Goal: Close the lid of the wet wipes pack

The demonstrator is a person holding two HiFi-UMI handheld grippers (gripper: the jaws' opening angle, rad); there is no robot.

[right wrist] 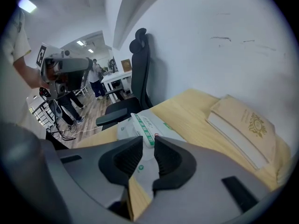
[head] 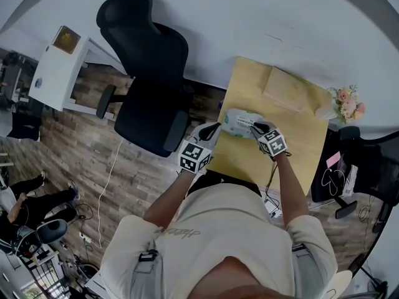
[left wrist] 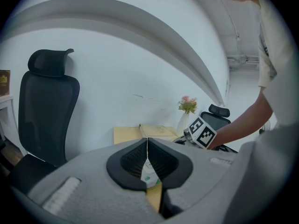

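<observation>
The white wet wipes pack (head: 239, 122) with green print lies on the small wooden table (head: 249, 86). My left gripper (head: 214, 128) is at the pack's left end with its jaws shut. In the left gripper view (left wrist: 147, 141) only a sliver of the pack (left wrist: 150, 174) shows below the closed jaws. My right gripper (head: 254, 128) is at the pack's right end. In the right gripper view (right wrist: 148, 141) a white flap with a green stripe (right wrist: 142, 125) runs up into the narrow gap between the jaws, which look closed on it.
A tan book (head: 283, 89) lies at the table's far side, by the wall. A vase of pink flowers (head: 348, 103) stands at the table's right corner. A black office chair (head: 149, 73) stands left of the table, and another chair (head: 355, 167) is to its right.
</observation>
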